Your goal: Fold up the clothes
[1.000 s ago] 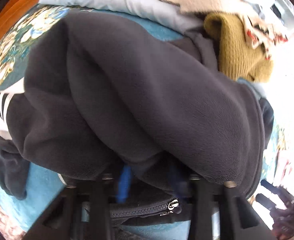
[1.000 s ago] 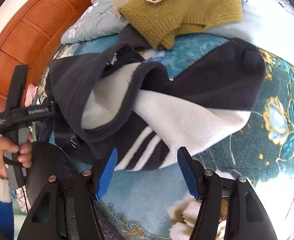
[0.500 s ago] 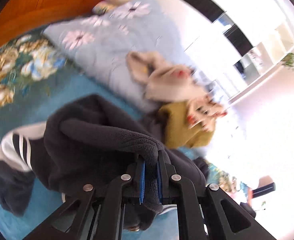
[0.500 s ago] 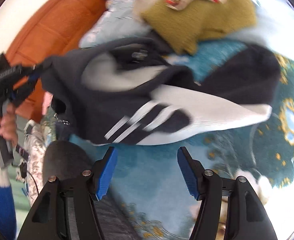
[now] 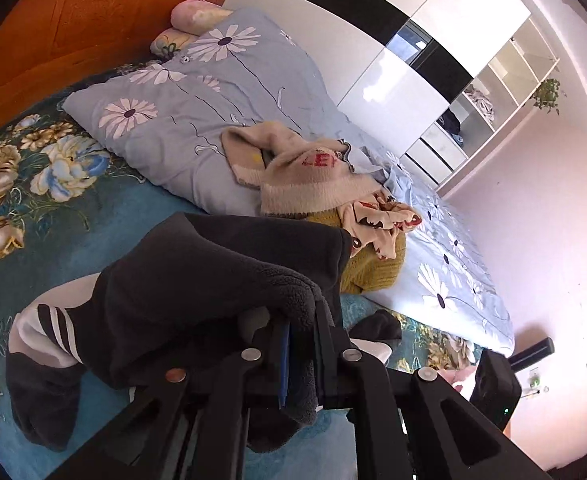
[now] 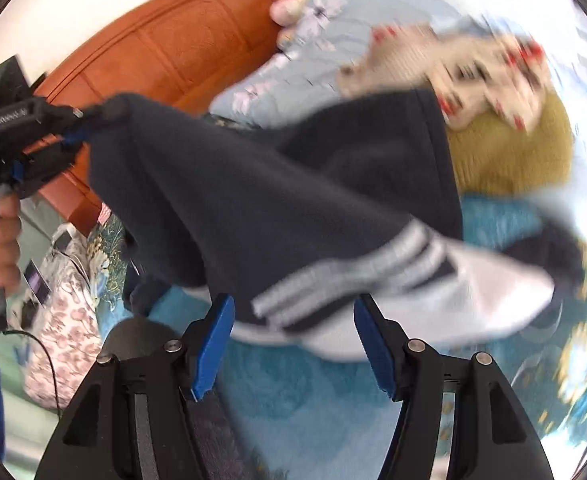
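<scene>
Hanging over the floral bedspread (image 5: 53,216), the dark fleece jacket (image 5: 213,280) runs as one long slack span: high end pinched in my left gripper (image 5: 301,344), low end trailing toward the striped white cuff (image 5: 49,332) that rests on the bed. Long axis, in the right wrist view: from upper left, where the left gripper (image 6: 59,132) holds the hem, down and right to the striped sleeve (image 6: 353,276).

Left fingers closed tight on a fold of fleece; blue pads barely show, cloth bulges out above and below them.

Right gripper (image 6: 293,344) empty, blue fingers (image 6: 213,340) spread wide. The striped sleeve lies just beyond the tips, centred between them and a little far. View is blurred, so I cannot tell whether cloth touches either pad.

Judgement: right hand is the nearer one to the free end. The coming move turns on closing across the sleeve, crosswise to that diagonal, then drawing the jacket taut against the left hold.

Far side: mustard knit (image 5: 377,276) and cream sweater (image 5: 305,184) piled on the daisy quilt (image 5: 197,112), apart from my work.
</scene>
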Tool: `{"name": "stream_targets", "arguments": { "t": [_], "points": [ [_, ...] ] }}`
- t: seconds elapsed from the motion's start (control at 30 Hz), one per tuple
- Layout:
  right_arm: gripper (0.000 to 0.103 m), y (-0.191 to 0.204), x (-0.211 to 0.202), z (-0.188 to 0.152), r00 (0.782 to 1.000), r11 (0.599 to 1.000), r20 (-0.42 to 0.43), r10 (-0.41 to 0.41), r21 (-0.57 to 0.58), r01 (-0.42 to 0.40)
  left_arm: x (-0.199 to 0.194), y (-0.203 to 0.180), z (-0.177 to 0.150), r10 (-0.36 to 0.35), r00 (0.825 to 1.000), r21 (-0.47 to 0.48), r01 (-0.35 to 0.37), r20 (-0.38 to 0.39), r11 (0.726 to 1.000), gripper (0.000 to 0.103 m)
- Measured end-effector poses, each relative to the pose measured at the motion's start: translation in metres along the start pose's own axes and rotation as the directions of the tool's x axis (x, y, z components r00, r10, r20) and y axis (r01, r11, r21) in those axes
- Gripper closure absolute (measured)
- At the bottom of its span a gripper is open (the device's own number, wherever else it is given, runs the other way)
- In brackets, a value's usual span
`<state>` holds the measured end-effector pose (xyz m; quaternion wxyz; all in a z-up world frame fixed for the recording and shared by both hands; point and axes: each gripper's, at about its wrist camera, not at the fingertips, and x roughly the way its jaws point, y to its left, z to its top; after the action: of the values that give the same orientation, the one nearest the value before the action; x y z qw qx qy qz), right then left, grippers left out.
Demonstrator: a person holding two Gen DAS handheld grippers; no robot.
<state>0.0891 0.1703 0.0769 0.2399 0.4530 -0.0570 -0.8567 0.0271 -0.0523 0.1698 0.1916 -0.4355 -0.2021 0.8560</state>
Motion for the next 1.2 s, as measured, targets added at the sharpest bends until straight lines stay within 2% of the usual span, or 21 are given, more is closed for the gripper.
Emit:
{"name": "stream_targets", "arguments": {
  "t": [0.13,0.4,0.43,0.47,0.53,0.63,0.67,0.73,0.8,0.87,0.97,1.03,1.1,1.2],
  "points": [
    [0.039,0.016,0.013,0.03,1.0,0.989,0.016,-0.021,-0.146,0.024,0.008,0.0,-0.003,-0.014,1.0,0.024,0.015,-0.022,1.0,0.093],
    [0.039,0.032,0.058,0.057,0.996,0.958,-0.089,-0.021,-0.286,-0.005,0.011,0.007,-0.009,-0.025,0.998,0.062,0.029,-0.065,0.998,0.093],
    [0.043,0.034,0.062,0.057,0.994,0.956,-0.103,-0.025,-0.292,-0.006,0.012,0.009,-0.01,-0.026,0.997,0.06,0.03,-0.071,0.998,0.093],
    [0.064,0.034,0.065,0.054,0.993,0.958,-0.115,-0.021,-0.286,-0.013,0.014,0.012,-0.01,-0.029,0.996,0.052,0.034,-0.078,0.998,0.092],
    [0.097,0.035,0.069,0.051,0.99,0.963,-0.137,-0.015,-0.268,-0.023,0.019,0.018,-0.011,-0.034,0.995,0.037,0.038,-0.097,0.999,0.091],
    [0.097,0.017,0.066,0.055,0.991,0.987,-0.127,-0.034,-0.16,0.013,0.024,0.025,-0.014,-0.044,0.991,0.019,0.046,-0.125,0.999,0.085],
    [0.097,0.008,0.063,0.059,0.992,0.993,-0.112,-0.05,-0.115,0.037,0.024,0.028,-0.015,-0.045,0.991,0.015,0.048,-0.127,0.999,0.079],
    [0.097,-0.024,0.053,0.07,0.995,0.996,-0.071,-0.07,0.044,0.074,0.017,0.038,-0.016,-0.038,0.994,0.016,0.04,-0.102,0.999,0.071],
    [0.097,-0.064,0.042,0.078,0.993,0.968,-0.04,-0.108,0.222,0.114,0.01,0.052,-0.018,0.013,0.997,0.019,-0.012,-0.076,1.0,0.061],
    [0.097,-0.095,0.033,0.079,0.991,0.933,-0.03,-0.13,0.335,0.132,0.006,0.066,-0.021,0.089,0.994,0.024,-0.088,-0.056,0.996,0.059],
    [0.097,-0.123,0.03,0.073,0.993,0.901,-0.041,-0.109,0.418,0.116,0.012,0.083,-0.029,0.221,0.973,0.069,-0.217,-0.065,0.974,0.059],
    [0.097,-0.134,0.034,0.066,0.996,0.885,-0.047,-0.081,0.455,0.093,0.026,0.085,-0.035,0.302,0.95,0.154,-0.288,-0.077,0.945,0.059],
    [0.097,-0.14,0.036,0.062,0.996,0.877,-0.051,-0.067,0.473,0.083,0.044,0.086,-0.041,0.373,0.924,0.263,-0.34,-0.087,0.903,0.058],
    [0.097,-0.135,0.04,0.061,0.996,0.878,-0.058,-0.07,0.47,0.089,0.074,0.087,-0.052,0.459,0.883,0.437,-0.378,-0.093,0.816,0.058]
  ]
}}
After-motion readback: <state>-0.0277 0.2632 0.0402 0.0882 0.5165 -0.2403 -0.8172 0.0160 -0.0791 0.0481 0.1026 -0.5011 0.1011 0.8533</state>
